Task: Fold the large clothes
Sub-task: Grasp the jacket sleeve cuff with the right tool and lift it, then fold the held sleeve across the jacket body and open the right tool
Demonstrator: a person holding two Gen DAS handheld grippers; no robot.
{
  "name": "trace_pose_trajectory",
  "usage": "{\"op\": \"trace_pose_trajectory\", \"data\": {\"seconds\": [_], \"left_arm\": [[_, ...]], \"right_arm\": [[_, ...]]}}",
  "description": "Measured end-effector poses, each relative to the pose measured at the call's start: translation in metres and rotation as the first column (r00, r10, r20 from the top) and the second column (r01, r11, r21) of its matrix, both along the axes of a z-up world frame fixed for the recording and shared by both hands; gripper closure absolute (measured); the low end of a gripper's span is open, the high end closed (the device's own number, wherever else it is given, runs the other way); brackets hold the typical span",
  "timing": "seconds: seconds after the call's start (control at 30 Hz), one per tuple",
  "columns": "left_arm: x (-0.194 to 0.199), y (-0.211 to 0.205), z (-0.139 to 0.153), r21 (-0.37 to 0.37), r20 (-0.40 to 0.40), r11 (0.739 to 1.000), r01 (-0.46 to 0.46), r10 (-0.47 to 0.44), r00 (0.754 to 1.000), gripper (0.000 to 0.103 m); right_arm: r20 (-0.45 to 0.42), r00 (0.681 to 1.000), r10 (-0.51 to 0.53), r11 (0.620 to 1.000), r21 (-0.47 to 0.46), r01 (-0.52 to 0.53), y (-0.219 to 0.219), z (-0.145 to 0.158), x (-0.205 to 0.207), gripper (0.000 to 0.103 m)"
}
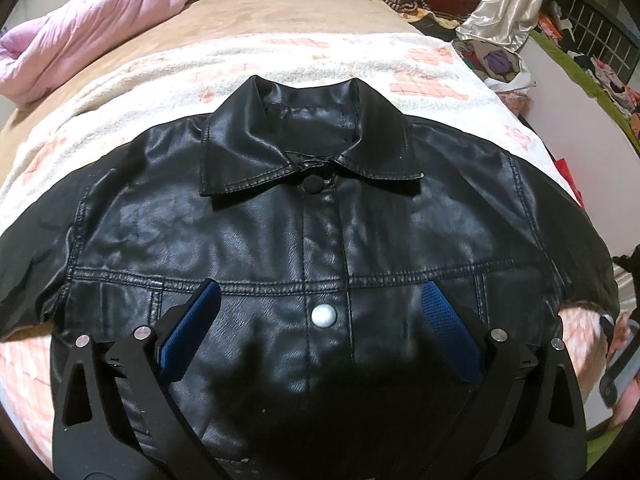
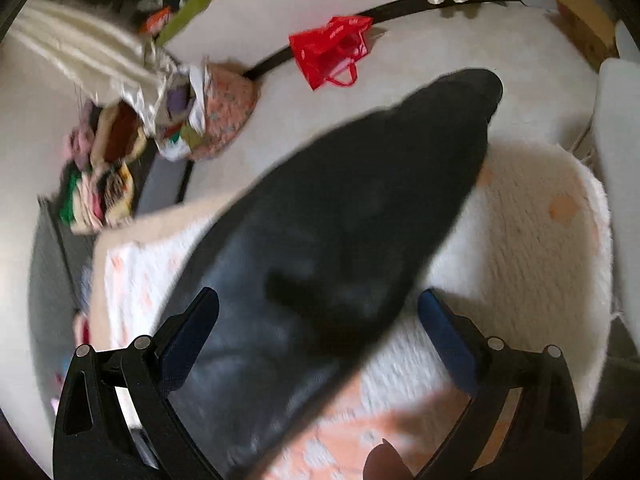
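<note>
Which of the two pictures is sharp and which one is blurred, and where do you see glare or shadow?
Left wrist view: sharp; the black jacket shows pale glare patches on its shiny front and a dark shadow low between the left gripper's fingers; fisheye bends the bed's edges. Right wrist view: motion blur smears the sleeve, the white blanket and the red bag; the right gripper is less blurred.

Jacket [image 1: 320, 216] glossy black, with one pale silver snap [image 1: 324, 316] and one black button [image 1: 313, 185]; blanket [image 1: 280, 68] cream with peach brick-like checks; quilt [image 1: 80, 36] at upper left pink; gripper pads [image 1: 444, 320] blue on black frames; plastic bag [image 2: 332, 50], upper centre of the right wrist view, bright red.
</note>
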State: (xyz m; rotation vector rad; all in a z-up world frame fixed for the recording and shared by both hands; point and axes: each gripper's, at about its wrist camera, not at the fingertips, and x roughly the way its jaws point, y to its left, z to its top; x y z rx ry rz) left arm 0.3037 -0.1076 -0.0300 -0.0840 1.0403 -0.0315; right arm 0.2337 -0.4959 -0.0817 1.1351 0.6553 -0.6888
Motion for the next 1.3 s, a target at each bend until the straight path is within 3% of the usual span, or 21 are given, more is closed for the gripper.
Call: {"op": "trace_pose_trajectory", "data": {"seconds": [0.2, 0.27, 0.3, 0.33, 0.5, 0.6, 0.73, 0.9, 1.0, 1.07, 1.1, 1.2, 1.23, 1.3], "left_arm": [[0.006, -0.003, -0.005, -0.002, -0.001, 1.000, -0.012, 0.012, 1.000, 0.009], [0.007, -0.003, -0.006, -0.010, 0.001, 1.000, -0.013, 0.013, 1.000, 0.009], [0.008, -0.003, -0.007, -0.017, -0.002, 1.000, -0.014, 0.014, 1.000, 0.009], [0.008, -0.002, -0.007, -0.033, -0.006, 0.999, -0.015, 0.015, 1.000, 0.009], [0.008, 0.004, -0.003, -0.051, -0.001, 0.999, -0.015, 0.015, 1.000, 0.009], [0.009, 0.013, 0.002, -0.065, 0.002, 0.998, -0.021, 0.021, 1.000, 0.009], [0.007, 0.032, 0.011, -0.097, 0.017, 0.994, -0.040, 0.041, 0.999, 0.009], [0.003, 0.068, 0.024, -0.176, 0.033, 0.982, -0.072, 0.079, 0.996, 0.009], [0.000, 0.093, 0.030, -0.246, 0.034, 0.964, -0.097, 0.109, 0.994, 0.009], [-0.003, 0.107, 0.037, -0.270, 0.047, 0.957, -0.109, 0.126, 0.991, 0.009], [-0.004, 0.113, 0.040, -0.273, 0.054, 0.955, -0.116, 0.136, 0.989, 0.009], [-0.010, 0.136, 0.048, -0.302, 0.074, 0.941, -0.150, 0.179, 0.981, 0.009], [-0.011, 0.143, 0.049, -0.314, 0.078, 0.936, -0.159, 0.192, 0.978, 0.009], [-0.012, 0.151, 0.049, -0.324, 0.076, 0.930, -0.172, 0.207, 0.975, 0.009]], "right_arm": [[0.083, 0.995, -0.053, 0.998, 0.043, 0.050, -0.025, -0.006, 0.009, 0.006], [0.116, 0.992, -0.052, 0.998, 0.031, 0.049, -0.027, -0.004, 0.010, 0.032], [0.124, 0.991, -0.047, 0.999, 0.027, 0.044, -0.028, -0.003, 0.010, 0.061], [0.130, 0.991, -0.041, 0.999, 0.027, 0.037, -0.030, -0.004, 0.011, 0.072], [0.253, 0.967, 0.017, 1.000, 0.005, -0.019, -0.028, 0.008, 0.017, 0.088], [0.366, 0.920, 0.143, 0.989, -0.097, -0.115, -0.014, 0.043, 0.029, 0.090], [0.452, 0.810, 0.373, 0.922, -0.280, -0.269, 0.027, 0.097, 0.044, 0.092], [0.434, 0.639, 0.635, 0.759, -0.502, -0.414, 0.095, 0.148, 0.059, 0.094], [0.347, 0.520, 0.781, 0.607, -0.615, -0.503, 0.148, 0.165, 0.068, 0.094], [0.268, 0.440, 0.857, 0.493, -0.673, -0.551, 0.186, 0.170, 0.074, 0.094], [0.217, 0.387, 0.896, 0.419, -0.701, -0.577, 0.208, 0.170, 0.076, 0.094], [0.098, 0.282, 0.955, 0.262, -0.723, -0.639, 0.262, 0.161, 0.078, 0.094], [0.047, 0.232, 0.971, 0.195, -0.717, -0.669, 0.283, 0.153, 0.079, 0.094], [0.001, 0.178, 0.984, 0.128, -0.699, -0.704, 0.307, 0.140, 0.080, 0.094]]}}
